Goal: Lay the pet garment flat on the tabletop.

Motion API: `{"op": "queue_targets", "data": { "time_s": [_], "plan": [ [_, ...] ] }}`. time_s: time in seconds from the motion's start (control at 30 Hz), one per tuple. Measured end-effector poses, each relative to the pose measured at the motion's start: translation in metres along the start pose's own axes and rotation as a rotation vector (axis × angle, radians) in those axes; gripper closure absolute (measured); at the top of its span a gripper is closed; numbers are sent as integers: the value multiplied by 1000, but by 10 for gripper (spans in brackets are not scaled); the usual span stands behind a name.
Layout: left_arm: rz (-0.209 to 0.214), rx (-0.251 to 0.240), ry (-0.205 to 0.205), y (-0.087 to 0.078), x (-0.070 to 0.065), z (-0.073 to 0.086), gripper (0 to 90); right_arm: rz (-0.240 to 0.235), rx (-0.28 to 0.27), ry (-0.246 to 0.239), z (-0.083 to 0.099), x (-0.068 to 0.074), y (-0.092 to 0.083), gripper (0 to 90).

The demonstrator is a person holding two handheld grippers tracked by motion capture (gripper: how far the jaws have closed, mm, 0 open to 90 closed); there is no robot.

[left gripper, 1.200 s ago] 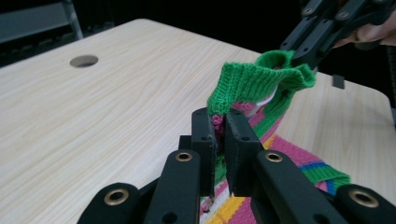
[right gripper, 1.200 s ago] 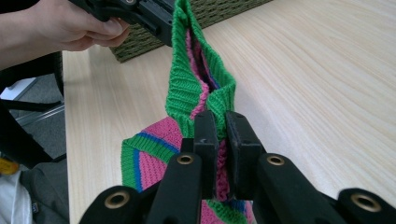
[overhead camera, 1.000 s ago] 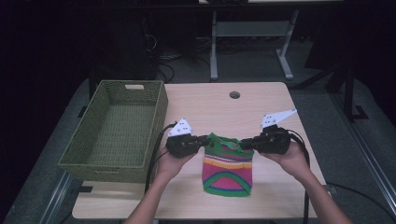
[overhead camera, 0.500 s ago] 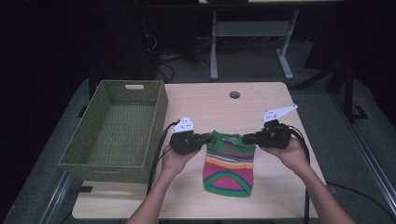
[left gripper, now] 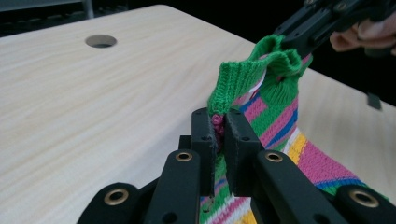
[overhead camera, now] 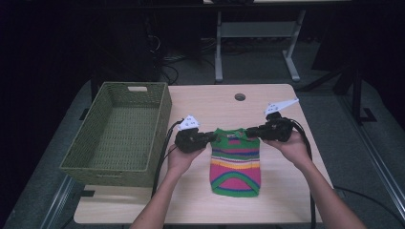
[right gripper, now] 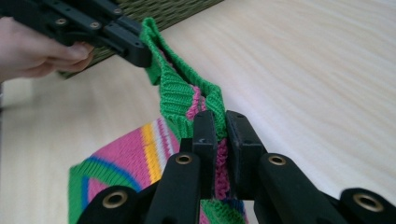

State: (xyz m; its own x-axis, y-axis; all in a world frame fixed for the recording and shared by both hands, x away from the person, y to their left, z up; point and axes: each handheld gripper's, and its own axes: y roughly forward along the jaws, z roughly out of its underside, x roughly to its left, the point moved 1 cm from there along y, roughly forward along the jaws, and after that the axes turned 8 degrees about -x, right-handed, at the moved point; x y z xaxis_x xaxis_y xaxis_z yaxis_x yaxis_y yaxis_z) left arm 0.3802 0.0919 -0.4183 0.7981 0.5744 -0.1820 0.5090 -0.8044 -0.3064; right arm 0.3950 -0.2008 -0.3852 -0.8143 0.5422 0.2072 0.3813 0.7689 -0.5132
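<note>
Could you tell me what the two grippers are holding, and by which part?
Both hold the striped knitted garment by its top edge: left gripper and right gripper at opposite corners.

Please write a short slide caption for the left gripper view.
Left claw shut on a striped knitted sweater's green edge above a wooden table.

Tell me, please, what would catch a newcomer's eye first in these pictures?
The striped sweater, green, pink and yellow, lies mid-table, its top corners pinched by the left gripper and the right gripper. A green basket stands at the table's left edge. In the left gripper view the jaws are shut on the green knit.
</note>
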Motion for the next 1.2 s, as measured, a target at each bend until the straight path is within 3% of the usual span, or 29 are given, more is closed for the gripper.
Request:
{"op": "queue_targets", "data": {
  "time_s": [0.07, 0.13, 0.17, 0.27, 0.4, 0.63, 0.77, 0.87, 1.07, 1.2],
  "plan": [
    [-41, -32, -30, 7, 7, -4, 761, 49, -1, 22, -3, -10, 6, 725],
    [-71, -36, -49, 13, 13, -8, 710, 135, -46, 68, -6, -28, 10, 634],
    [-88, -40, -59, 18, 15, -10, 666, 162, -70, 118, -8, -43, 11, 596],
    [-88, -33, -55, 21, 15, -11, 654, 176, -77, 142, -5, -50, 10, 593],
    [-83, -5, -42, 24, 14, -8, 621, 166, -26, 140, 5, -52, 10, 582],
    [-50, 16, -65, 23, 10, -1, 566, 122, -12, 141, 22, -47, 4, 565],
    [-46, 41, -42, 21, 7, 5, 561, 89, 24, 143, 30, -45, 3, 566],
    [-40, 38, -46, 20, 7, 7, 556, 82, 27, 145, 33, -46, 3, 564],
    [-8, 37, -65, 16, 7, 13, 523, 9, -20, 165, 40, -44, -1, 557],
    [2, 39, -66, 12, 4, 14, 511, -1, -24, 162, 41, -42, -3, 537]
  ]
}}
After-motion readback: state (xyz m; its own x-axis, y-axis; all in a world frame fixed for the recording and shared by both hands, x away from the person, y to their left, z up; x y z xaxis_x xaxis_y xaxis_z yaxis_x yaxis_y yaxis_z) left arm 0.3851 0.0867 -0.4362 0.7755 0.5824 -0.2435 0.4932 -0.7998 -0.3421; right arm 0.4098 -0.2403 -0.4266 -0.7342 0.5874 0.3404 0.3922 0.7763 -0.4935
